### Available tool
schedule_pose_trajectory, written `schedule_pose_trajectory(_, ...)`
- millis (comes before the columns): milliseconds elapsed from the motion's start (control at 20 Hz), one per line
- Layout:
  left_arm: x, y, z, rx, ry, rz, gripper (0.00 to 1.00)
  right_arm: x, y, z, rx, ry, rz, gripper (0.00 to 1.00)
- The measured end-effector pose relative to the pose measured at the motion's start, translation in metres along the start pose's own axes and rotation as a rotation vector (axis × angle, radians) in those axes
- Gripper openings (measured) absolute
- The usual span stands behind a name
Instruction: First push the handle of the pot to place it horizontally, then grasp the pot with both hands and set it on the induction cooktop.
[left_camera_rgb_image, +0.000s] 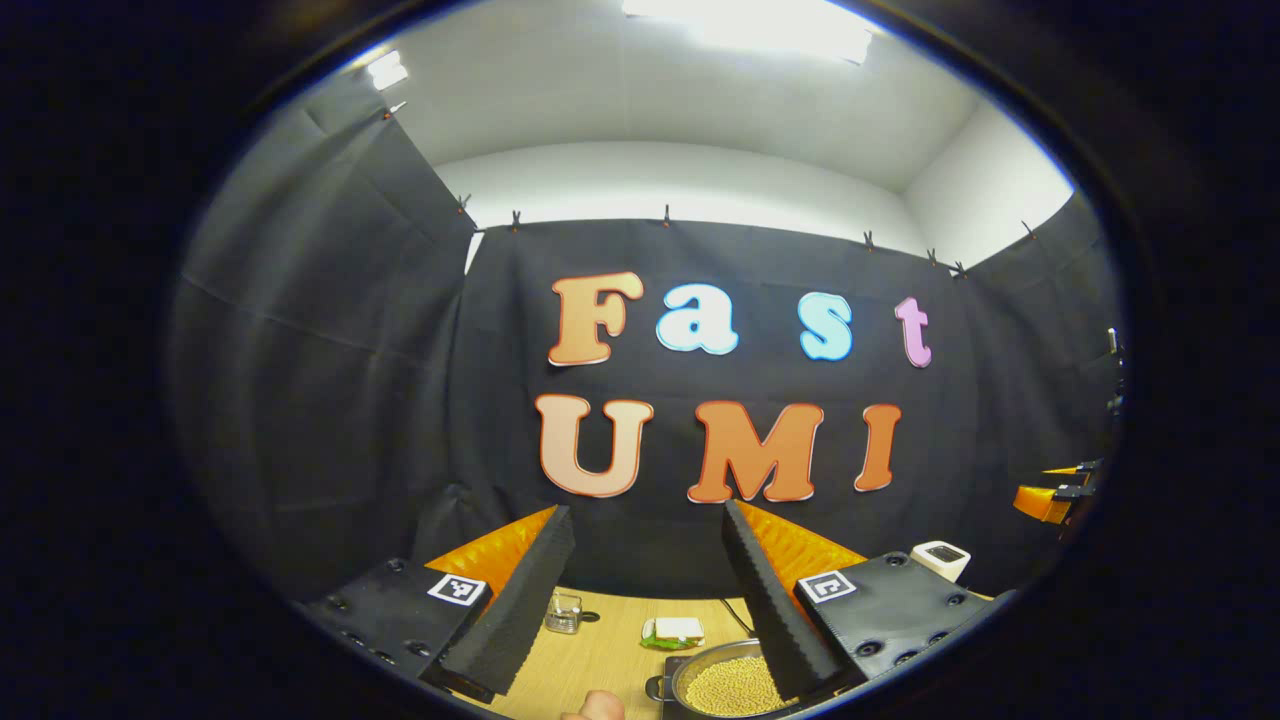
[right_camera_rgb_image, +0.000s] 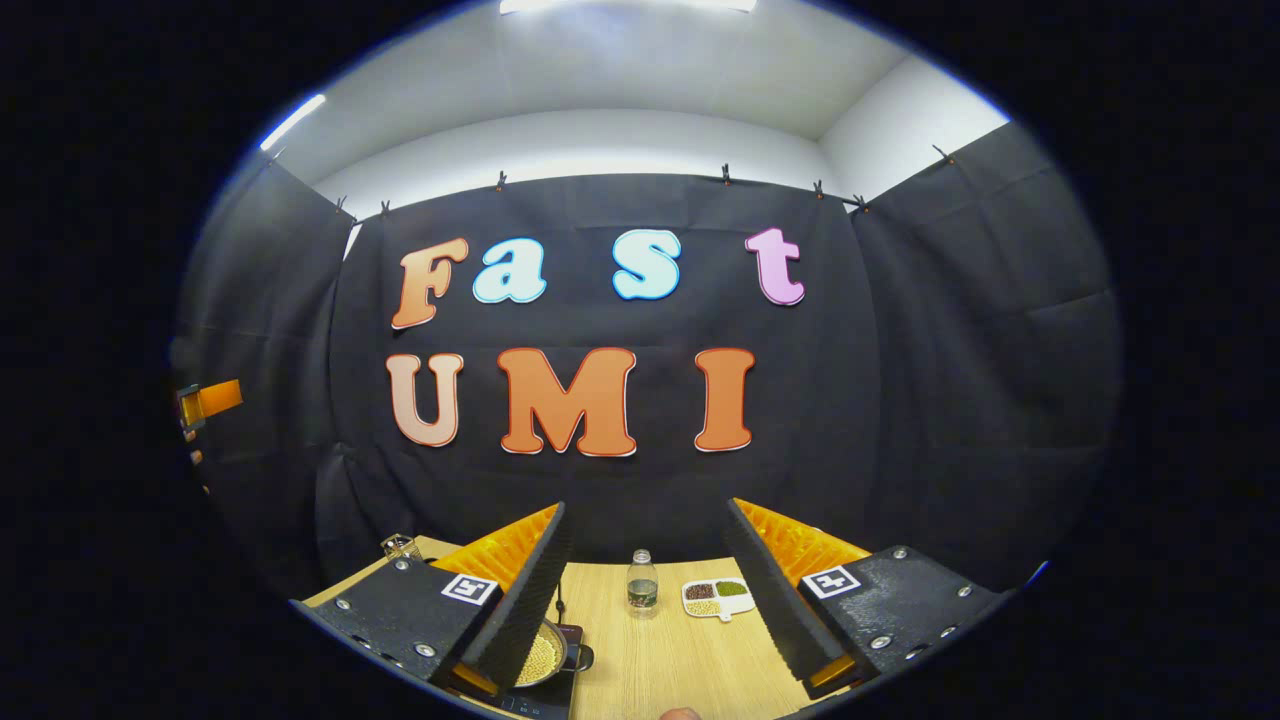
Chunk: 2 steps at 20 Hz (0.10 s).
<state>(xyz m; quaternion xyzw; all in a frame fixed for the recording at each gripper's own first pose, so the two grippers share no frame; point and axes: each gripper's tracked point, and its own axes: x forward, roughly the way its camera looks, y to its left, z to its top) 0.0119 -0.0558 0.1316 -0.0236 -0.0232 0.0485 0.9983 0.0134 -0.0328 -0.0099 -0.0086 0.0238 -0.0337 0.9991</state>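
We find no readable text on any object. Closest to signs: square black-and-white fiducial tags, one on each finger mount of the left gripper and the right gripper, lower centre of each view. They carry pattern only, no characters or numbers.

Bottle, bean dish, glass
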Motion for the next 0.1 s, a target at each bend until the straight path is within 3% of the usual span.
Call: schedule_pose_trajectory(100, -0.0057, 0.0062, 0.005, 0.0, -0.005, 0.01, 0.99, -0.0068, -0.0097, 0.0059, 0.0, -0.016, -0.015, 0.95)
